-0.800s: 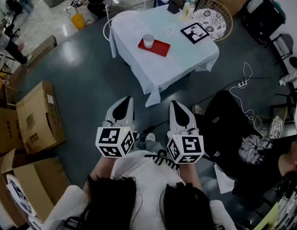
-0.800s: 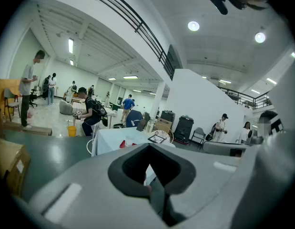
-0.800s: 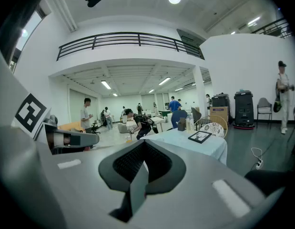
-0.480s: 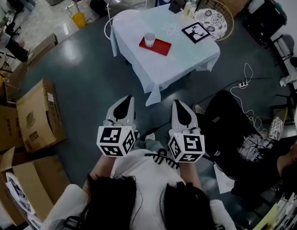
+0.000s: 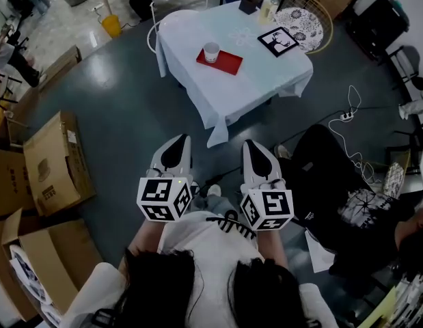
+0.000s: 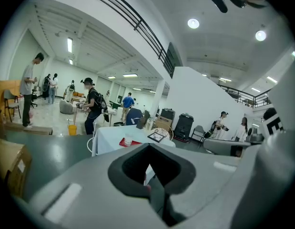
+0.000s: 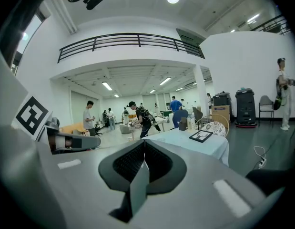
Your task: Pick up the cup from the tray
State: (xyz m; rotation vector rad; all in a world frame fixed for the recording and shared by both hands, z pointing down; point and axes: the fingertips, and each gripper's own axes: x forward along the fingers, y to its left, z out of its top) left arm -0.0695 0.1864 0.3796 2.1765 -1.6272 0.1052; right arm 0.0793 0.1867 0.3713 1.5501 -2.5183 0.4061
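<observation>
You are holding left gripper (image 5: 177, 143) and right gripper (image 5: 256, 149), jaws pressed together and empty, well apart from the white paper cup (image 5: 211, 50) on the flat red tray (image 5: 229, 63).

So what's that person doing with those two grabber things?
A person holds the left hand-held gripper and the right hand-held gripper close in front, both shut with nothing in them. The cup sits on a red tray on the table across the floor, far from both. Nothing is picked up yet.
</observation>
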